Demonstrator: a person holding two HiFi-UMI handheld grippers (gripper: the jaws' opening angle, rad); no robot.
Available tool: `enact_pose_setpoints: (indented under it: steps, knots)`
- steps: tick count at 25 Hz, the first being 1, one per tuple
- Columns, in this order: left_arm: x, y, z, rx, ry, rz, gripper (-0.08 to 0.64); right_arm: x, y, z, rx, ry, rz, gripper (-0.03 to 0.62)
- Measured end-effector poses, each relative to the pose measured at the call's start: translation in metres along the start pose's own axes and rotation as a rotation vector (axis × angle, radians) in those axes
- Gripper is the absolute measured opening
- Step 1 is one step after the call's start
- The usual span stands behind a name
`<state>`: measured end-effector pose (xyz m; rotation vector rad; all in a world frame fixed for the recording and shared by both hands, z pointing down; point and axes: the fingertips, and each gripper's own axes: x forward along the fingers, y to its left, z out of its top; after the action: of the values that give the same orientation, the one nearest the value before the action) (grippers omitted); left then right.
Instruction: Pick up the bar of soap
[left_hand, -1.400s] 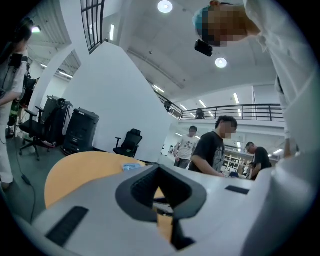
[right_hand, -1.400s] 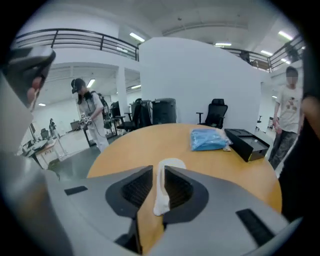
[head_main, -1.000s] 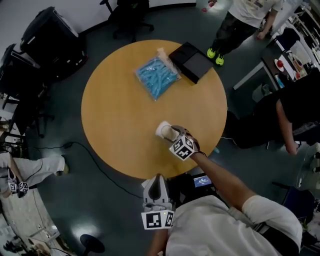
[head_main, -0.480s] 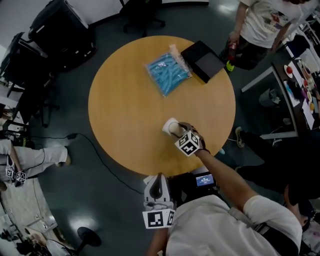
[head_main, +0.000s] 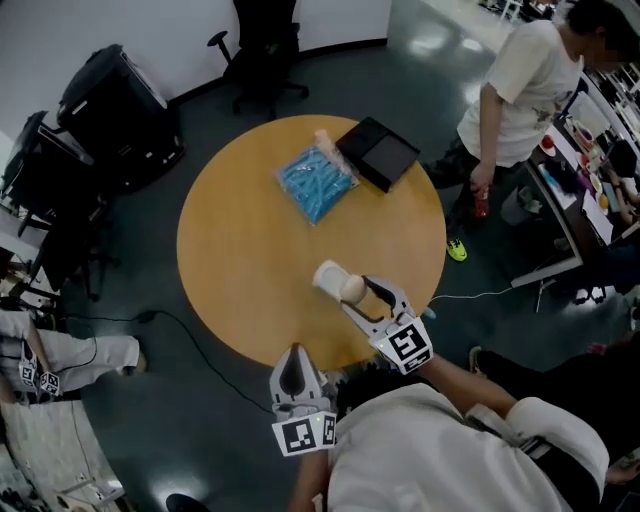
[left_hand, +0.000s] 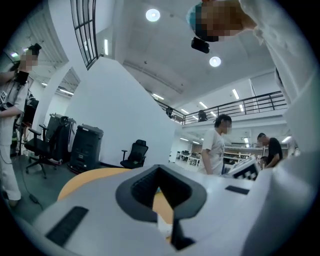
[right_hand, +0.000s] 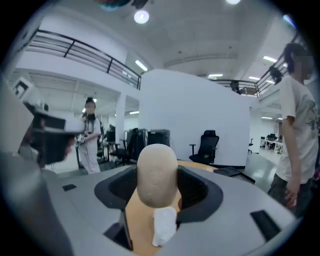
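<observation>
Right tool: jaws clamped on the soap, which protrudes past the jaw tips, over the table. A white piece lies just ahead of the tips. Left tool: jaws narrow, nothing between them, off the table edge.

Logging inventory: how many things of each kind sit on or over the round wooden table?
Beige oval bar of soap: 1
White crumpled piece: 1
Clear bag of blue sticks: 1
Flat black box: 1
Total: 4

Blue packet just beside black box
</observation>
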<state>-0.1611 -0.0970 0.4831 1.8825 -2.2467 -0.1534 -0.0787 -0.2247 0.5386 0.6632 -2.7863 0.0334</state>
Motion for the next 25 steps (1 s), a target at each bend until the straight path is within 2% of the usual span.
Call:
enact_pose_setpoints:
  steps: [3,5,8,12,25]
  knots:
    - [0.001,-0.004,0.014,0.0,-0.038,-0.014,0.003,-0.049,0.017,0.049,0.032,-0.151,0.003,0.259]
    - [0.001,-0.011,0.015,0.001,-0.046,-0.026,0.003,-0.073,0.024,0.06,0.06,-0.187,0.003,0.259]
    - [0.005,-0.022,0.009,0.005,-0.037,-0.052,0.003,-0.087,0.029,0.046,0.09,-0.156,0.01,0.259]
    - [0.009,-0.029,0.003,0.002,-0.014,-0.077,0.003,-0.087,0.03,0.026,0.084,-0.1,-0.019,0.259]
    - [0.014,-0.03,0.008,0.001,-0.016,-0.083,0.003,-0.088,0.036,0.037,0.066,-0.123,0.001,0.259]
